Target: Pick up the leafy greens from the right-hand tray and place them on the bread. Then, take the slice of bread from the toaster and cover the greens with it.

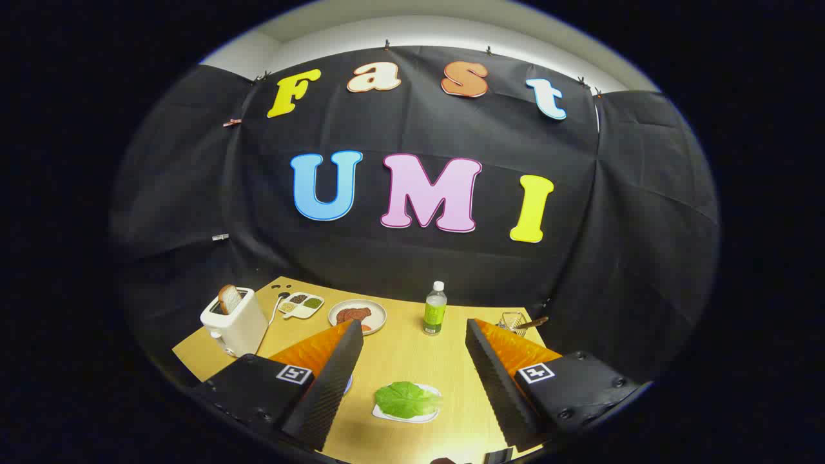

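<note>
item: leafy greens (406, 399), one flat green leaf lying on a small white tray (422, 416) on the wooden surface (399, 351), between the two fingers of the tongs (419, 367) and a little below their tips. tongs: spread wide apart, holding nothing, both fingers clear of the leaf and raised over the surface. item: toaster (235, 321), white, at the left end of the surface, beyond the left finger, with one slice of bread (229, 298) standing up out of its slot. a pale rounded edge shows just beside the left finger's inner side; it may be the plate or bread meant to take the greens, too hidden to tell. further items, well beyond the fingers: white divided dish (301, 305) with three small fillings; round plate (357, 316) with dark reddish food; clear bottle (435, 309) of green liquid, upright; small wire basket (514, 321) near the right finger. progress, judged: nothing done yet. greens unlifted, toast in the toaster; both the placing and the covering remain.
</note>
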Tool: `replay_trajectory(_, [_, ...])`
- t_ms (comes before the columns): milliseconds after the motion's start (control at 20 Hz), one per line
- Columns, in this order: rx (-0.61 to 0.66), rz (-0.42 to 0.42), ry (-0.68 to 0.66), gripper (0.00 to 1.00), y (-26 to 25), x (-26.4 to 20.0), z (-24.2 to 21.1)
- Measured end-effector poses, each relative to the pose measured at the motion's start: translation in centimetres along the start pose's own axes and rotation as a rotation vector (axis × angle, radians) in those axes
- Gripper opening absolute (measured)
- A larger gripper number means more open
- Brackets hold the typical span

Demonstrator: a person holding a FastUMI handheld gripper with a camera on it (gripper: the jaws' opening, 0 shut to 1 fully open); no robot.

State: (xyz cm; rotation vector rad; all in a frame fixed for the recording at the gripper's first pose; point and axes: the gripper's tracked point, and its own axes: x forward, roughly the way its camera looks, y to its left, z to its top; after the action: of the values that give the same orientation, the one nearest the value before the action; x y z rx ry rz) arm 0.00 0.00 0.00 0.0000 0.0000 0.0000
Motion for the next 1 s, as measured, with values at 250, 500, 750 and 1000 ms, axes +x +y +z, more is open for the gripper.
replay_trajectory(250, [0.039,-0.077,0.0,0.99,0.1,0.0,0.1])
replay_trajectory(500, [0.064,-0.082,0.022,1.0,1.0,1.4,-0.5])
replay_trajectory(750, [0.118,-0.021,0.069,0.98,2.9,2.4,-2.0])
replay_trajectory(1000, [0.079,0.006,0.062,0.99,2.3,3.5,-2.9])
